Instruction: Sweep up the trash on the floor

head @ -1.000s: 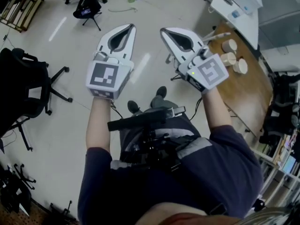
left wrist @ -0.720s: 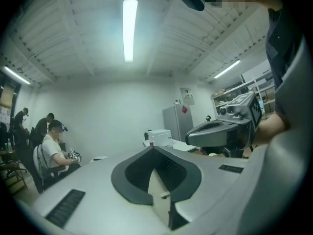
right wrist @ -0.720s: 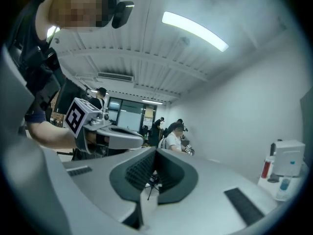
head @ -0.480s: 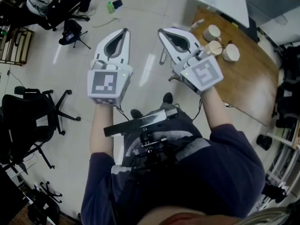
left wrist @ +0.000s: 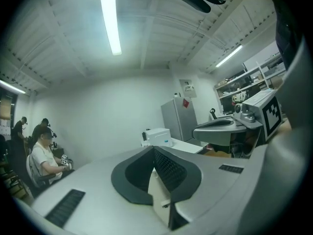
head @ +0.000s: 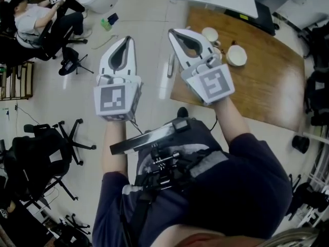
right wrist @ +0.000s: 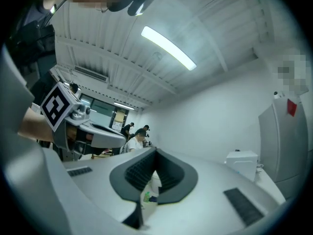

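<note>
Green trash (head: pixel 105 23) beyond left tool (head: pixel 126 38)

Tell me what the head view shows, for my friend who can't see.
From above, a person holds out the left gripper and right gripper, both shut and empty, over a pale floor. A wooden table with bowls stands at right, a black office chair at left, and a small green item lies on the floor ahead.

left tool (head: pixel 126 39) and right tool (head: pixel 172 33) hover closed, empty.
</note>
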`<state>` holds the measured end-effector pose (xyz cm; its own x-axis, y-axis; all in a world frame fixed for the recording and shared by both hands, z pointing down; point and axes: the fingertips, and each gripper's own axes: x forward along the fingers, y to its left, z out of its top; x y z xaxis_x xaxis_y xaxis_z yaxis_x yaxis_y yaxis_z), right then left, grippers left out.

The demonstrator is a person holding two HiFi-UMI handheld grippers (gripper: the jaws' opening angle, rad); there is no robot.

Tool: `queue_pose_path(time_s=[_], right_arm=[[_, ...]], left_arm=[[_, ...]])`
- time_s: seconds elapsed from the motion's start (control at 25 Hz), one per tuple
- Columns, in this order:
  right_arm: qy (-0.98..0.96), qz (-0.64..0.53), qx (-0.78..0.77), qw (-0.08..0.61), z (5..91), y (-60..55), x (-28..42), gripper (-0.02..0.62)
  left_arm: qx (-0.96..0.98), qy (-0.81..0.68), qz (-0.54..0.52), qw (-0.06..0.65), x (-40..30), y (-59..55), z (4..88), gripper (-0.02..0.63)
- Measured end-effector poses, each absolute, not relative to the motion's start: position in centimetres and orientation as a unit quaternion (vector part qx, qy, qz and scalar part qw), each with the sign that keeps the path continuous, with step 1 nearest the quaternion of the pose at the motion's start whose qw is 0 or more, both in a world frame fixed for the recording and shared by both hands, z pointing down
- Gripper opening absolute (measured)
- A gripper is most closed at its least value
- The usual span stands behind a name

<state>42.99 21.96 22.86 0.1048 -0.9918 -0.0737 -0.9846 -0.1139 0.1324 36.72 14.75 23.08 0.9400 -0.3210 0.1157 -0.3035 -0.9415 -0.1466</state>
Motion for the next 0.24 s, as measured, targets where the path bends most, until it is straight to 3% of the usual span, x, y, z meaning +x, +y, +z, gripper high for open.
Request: queue_pose_path(time_s=[0.24], right_arm=[[-0.644, -0.071, 0.762, 0.017, 22.5, 24.9, 47.4, 0.008]], left_arm=[[-0.985, 0.140, -0.071, 0.075, 40.7, 17.5, 22.5, 0.000]])
